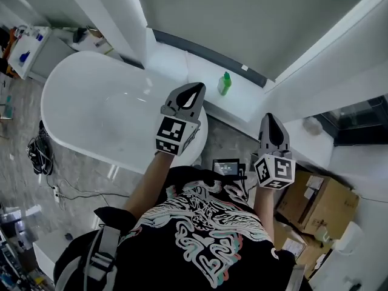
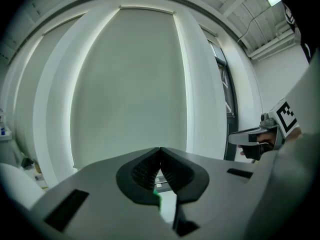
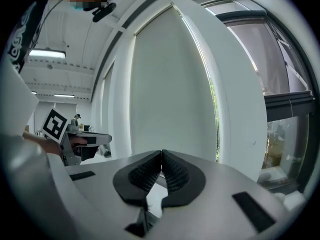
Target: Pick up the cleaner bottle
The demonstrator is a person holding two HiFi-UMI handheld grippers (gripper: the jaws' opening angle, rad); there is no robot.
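The left gripper (image 1: 195, 88) and the right gripper (image 1: 270, 117) both have their jaws pressed tip to tip, holding nothing. A white oval bathtub (image 1: 63, 139) lies to the left. Beyond it, a white ledge (image 1: 245, 102) runs along the far wall. On it, the small green plastic cleaner bottle (image 1: 225, 83) stands upright, cap up, well apart from both grippers.

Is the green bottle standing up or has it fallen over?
Standing up. The cleaner bottle sits on its base on the white ledge beside the bathtub, cap pointing up.
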